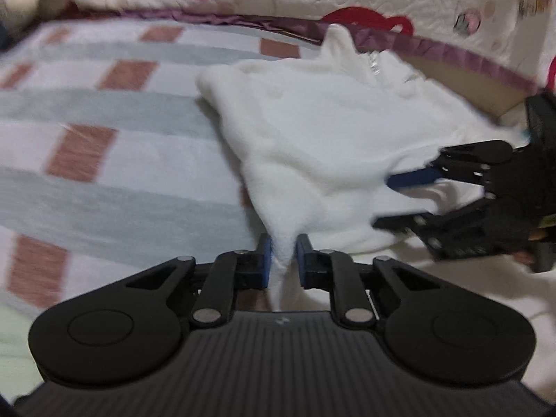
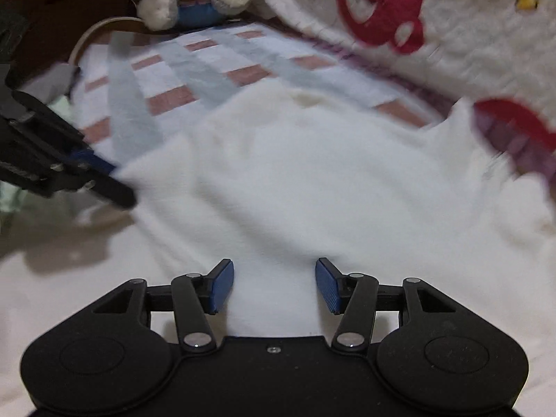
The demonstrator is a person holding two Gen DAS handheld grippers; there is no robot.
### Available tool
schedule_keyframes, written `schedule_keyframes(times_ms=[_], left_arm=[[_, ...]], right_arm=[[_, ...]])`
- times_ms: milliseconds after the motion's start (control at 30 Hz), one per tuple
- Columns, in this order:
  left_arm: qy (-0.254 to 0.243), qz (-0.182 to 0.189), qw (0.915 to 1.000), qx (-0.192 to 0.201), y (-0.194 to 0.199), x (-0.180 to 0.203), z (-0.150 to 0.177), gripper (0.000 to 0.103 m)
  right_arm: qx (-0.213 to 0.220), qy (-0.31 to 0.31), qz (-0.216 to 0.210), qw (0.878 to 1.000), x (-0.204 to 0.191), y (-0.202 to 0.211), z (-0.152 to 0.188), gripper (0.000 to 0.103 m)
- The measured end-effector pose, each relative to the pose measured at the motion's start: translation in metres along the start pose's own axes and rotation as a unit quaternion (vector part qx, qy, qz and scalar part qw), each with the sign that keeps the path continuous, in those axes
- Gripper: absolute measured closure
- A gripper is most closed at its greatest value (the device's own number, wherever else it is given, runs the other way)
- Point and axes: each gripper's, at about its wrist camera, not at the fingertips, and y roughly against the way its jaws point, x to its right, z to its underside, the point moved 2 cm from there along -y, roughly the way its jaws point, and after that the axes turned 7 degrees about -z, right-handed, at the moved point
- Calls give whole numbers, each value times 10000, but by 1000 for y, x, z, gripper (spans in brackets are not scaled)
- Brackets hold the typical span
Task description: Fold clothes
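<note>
Striped pale-blue, white and brick-red bedding [image 1: 104, 128] is seen beneath a white fleece garment [image 1: 312, 146] spread across the bed, beside a red-patterned quilted blanket [image 2: 451, 34]. One corner of the fleece is pinched between the blue pads of the left tool [image 1: 284, 255]. The right tool [image 2: 274, 285] is held spread apart over the fabric, gripping nothing.
</note>
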Motion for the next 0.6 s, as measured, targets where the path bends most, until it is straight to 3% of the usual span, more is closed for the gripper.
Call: schedule_keyframes(times_ms=[133, 233, 300, 367, 467, 567, 600], left_arm=[[117, -91, 9997, -204, -9, -8, -1, 100], [267, 120, 9993, 245, 0, -11, -12, 97], [216, 428, 9976, 501, 1, -2, -20, 97], [127, 757, 9949, 658, -2, 9, -27, 88], [-180, 963, 9939, 512, -25, 29, -31, 69], [-368, 821, 9958, 166, -48, 42, -24, 68], [-424, 778, 9959, 176, -48, 44, -20, 68]], right_arm=[[144, -340, -41, 9993, -8, 6, 11, 43], [128, -534, -253, 9982, -14, 11, 19, 42], [14, -316, -204, 9993, -24, 11, 23, 42], [-116, -151, -162, 9997, -31, 10, 24, 42], [-337, -646, -560, 9958, -20, 18, 19, 42], [-377, -1223, -863, 9880, 0, 39, 21, 45], [-266, -1449, -774, 9861, 9, 49, 24, 45]])
